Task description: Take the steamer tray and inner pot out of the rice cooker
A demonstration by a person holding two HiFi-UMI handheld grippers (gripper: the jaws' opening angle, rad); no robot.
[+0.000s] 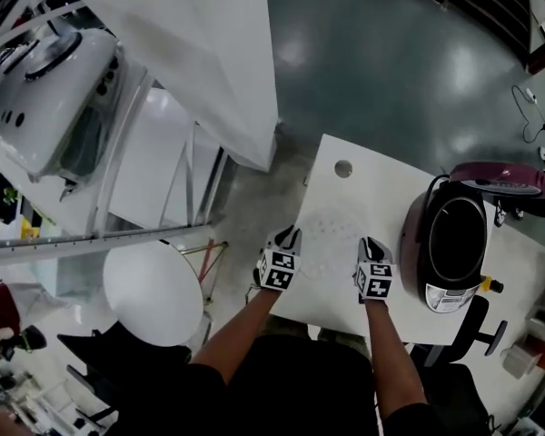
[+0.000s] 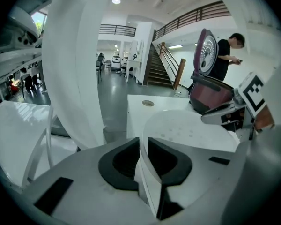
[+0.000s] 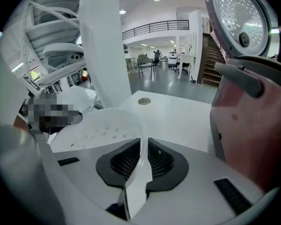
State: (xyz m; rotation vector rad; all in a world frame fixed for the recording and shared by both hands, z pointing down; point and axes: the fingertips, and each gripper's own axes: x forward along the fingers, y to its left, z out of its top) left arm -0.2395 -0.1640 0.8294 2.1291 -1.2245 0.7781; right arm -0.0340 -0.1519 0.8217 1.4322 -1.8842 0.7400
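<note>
Steamer tray [image 2: 187, 125] rim runs as a thin white edge between the black pads [image 2: 119, 158] of the left gripper [image 2: 143, 144]. Those pads are closed on it with only the rim's thickness between them. The right gripper [image 3: 143, 146] pinches the opposite side of the rim in the same way, its ribbed pads [image 3: 161, 161] pressed to either face of the edge.

From the head view, the left gripper [image 1: 291, 236] and right gripper [image 1: 368, 243] sit at the two sides of the steamer tray [image 1: 331, 234], which is held between them. The tray is a shallow, round, translucent white dish, and its floor [image 3: 103, 128] is dotted with small holes.

It hangs level over the white table [image 1: 345, 189], just beside the rice cooker [image 1: 450, 243] on the cooker's left and clear of its body. Whether its underside touches the table cannot be told.

The rice cooker is maroon and its lid [image 1: 501, 178] stands raised at the back, showing a perforated metal inner face [image 3: 239, 18]. The inner pot [image 1: 456, 239] sits inside the cooker's opening as a dark round well. Its contents cannot be made out.
</note>
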